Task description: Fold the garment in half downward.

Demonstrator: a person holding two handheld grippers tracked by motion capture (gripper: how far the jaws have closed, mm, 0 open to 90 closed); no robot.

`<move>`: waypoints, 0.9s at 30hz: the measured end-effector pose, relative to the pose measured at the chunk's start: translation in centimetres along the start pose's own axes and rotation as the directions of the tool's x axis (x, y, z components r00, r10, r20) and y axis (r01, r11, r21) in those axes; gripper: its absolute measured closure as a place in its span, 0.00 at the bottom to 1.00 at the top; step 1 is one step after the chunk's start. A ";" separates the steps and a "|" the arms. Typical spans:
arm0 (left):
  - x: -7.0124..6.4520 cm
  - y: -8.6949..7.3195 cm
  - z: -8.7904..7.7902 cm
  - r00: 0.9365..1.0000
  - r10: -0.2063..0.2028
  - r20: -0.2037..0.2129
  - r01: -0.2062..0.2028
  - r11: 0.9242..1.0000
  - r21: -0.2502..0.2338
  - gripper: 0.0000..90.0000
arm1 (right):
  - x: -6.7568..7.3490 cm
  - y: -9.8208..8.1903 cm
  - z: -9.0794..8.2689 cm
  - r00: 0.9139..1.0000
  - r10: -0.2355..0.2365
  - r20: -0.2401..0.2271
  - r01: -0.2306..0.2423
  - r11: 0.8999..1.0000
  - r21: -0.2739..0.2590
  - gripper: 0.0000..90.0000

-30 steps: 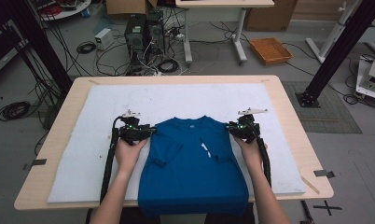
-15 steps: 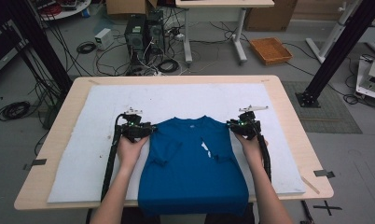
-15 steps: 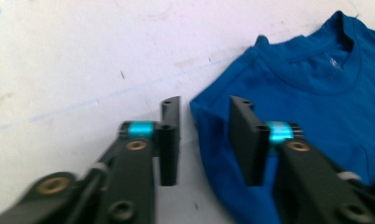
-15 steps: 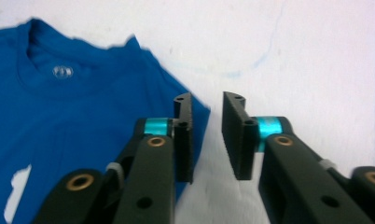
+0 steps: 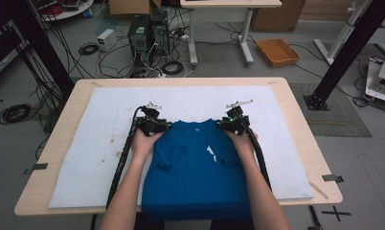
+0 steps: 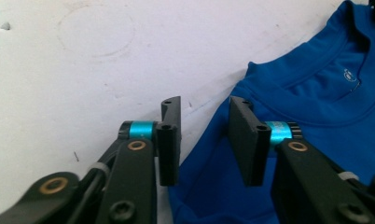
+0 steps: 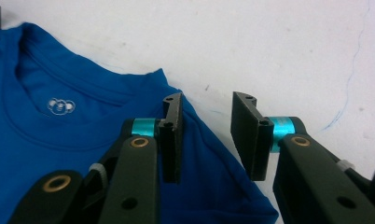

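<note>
A blue T-shirt point(image 5: 195, 172) lies face up on the white mat point(image 5: 90, 139), collar away from me, both sleeves folded in onto the body. My left gripper point(image 5: 163, 126) is at the shirt's left shoulder. In the left gripper view its jaws point(image 6: 204, 135) have just been closing, but the pads stand apart with the shoulder edge point(image 6: 223, 154) in the gap. My right gripper point(image 5: 225, 123) is at the other shoulder. Its jaws point(image 7: 206, 135) have just been opening and stand apart over the shoulder edge point(image 7: 199, 140), pressing nothing.
The mat covers most of the wooden table point(image 5: 296, 115). The shirt's hem hangs over the near table edge. Bare mat stretches left, right and beyond the collar. On the floor behind are cables, a computer tower point(image 5: 140, 33) and an orange tray point(image 5: 277, 50).
Both hands have slid inward toward the collar and a little away from me. The shirt's shoulders now sit closer together.
</note>
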State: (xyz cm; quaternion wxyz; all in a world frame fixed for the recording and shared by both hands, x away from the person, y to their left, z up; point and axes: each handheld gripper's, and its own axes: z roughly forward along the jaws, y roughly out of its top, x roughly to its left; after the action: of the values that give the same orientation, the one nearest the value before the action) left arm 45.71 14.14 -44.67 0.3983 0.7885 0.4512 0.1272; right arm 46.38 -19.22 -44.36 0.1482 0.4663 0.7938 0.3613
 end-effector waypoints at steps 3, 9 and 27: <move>-0.1 0.0 -0.1 1.000 0.020 -0.005 -0.020 1.000 0.008 0.79 | -0.1 0.0 0.1 1.000 -0.006 0.000 0.006 1.000 0.011 0.73; -0.5 0.1 0.0 0.998 0.056 0.012 -0.057 0.998 0.012 0.75 | 0.2 0.1 -0.1 0.999 -0.034 -0.004 0.034 0.999 0.006 0.75; -0.7 0.1 -0.1 0.993 0.120 -0.021 -0.119 0.993 0.013 0.99 | 0.3 0.2 -0.3 0.998 -0.058 -0.036 0.057 0.998 -0.016 0.98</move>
State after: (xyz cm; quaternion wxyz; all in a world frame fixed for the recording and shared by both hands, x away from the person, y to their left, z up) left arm 45.33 13.63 -44.40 0.3803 0.8149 0.4083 0.1569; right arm 46.15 -19.07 -43.98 0.1476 0.4355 0.8067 0.3711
